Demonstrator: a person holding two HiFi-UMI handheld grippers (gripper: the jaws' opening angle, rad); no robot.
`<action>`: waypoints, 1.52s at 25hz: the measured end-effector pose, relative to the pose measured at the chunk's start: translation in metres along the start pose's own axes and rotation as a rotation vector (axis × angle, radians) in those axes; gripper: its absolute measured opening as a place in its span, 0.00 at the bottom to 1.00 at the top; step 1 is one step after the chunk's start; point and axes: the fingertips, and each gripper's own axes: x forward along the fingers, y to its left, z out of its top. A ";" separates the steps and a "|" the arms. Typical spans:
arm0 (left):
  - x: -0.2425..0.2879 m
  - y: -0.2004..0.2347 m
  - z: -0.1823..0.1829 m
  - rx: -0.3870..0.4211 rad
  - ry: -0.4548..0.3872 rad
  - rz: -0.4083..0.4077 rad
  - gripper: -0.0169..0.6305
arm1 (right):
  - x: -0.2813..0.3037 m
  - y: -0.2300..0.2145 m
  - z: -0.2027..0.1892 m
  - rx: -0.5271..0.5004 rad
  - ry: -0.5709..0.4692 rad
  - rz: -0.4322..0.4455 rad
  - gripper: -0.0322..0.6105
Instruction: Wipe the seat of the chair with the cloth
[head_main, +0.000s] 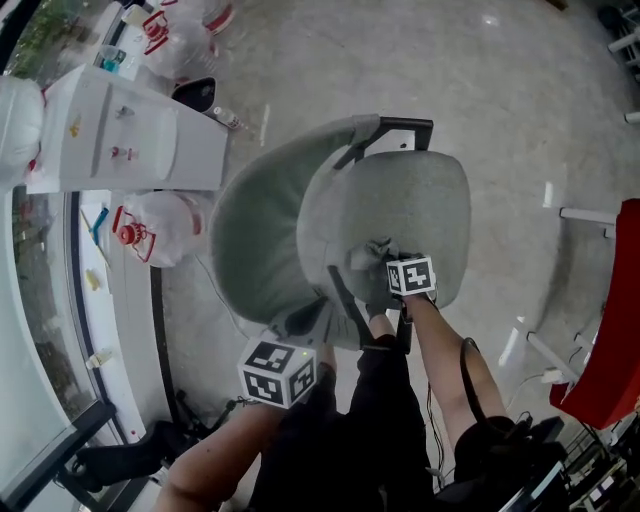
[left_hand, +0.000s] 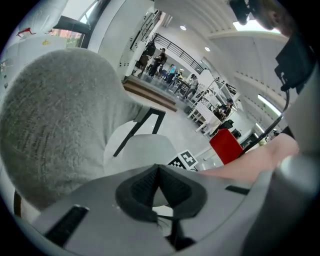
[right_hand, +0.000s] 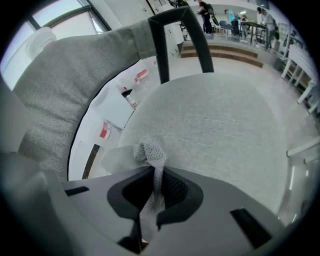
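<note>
We record the right tongs (right_hand: 155, 172) clamped on a grey mesh cloth (right_hand: 150, 149) over the pale grey fabric chair seat (right_hand: 220, 125); the left tongs (left_hand: 159, 170) together, empty, beside the grey padded backrest (left_hand: 55, 130).

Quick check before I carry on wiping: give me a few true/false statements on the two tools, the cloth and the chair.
1. The right tool is shut on the cloth. True.
2. The left tool holds a second cloth. False: its jaws are together with nothing between them.
3. The cloth sits over the seat, near its front edge. True.
4. The backrest is red. False: it is grey, like the seat.
5. The left tool is pressed down on the middle of the seat. False: in the head view it is off the seat, by the lower end of the backrest.
</note>
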 end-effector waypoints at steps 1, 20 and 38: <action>0.004 -0.002 0.002 0.007 0.002 -0.005 0.04 | -0.004 -0.009 -0.003 0.016 -0.001 -0.011 0.10; 0.036 -0.019 0.022 0.033 0.032 0.003 0.04 | -0.088 -0.184 -0.035 0.313 -0.098 -0.251 0.10; 0.013 -0.006 0.041 -0.039 -0.056 0.036 0.04 | -0.067 -0.006 0.076 -0.025 -0.234 0.046 0.10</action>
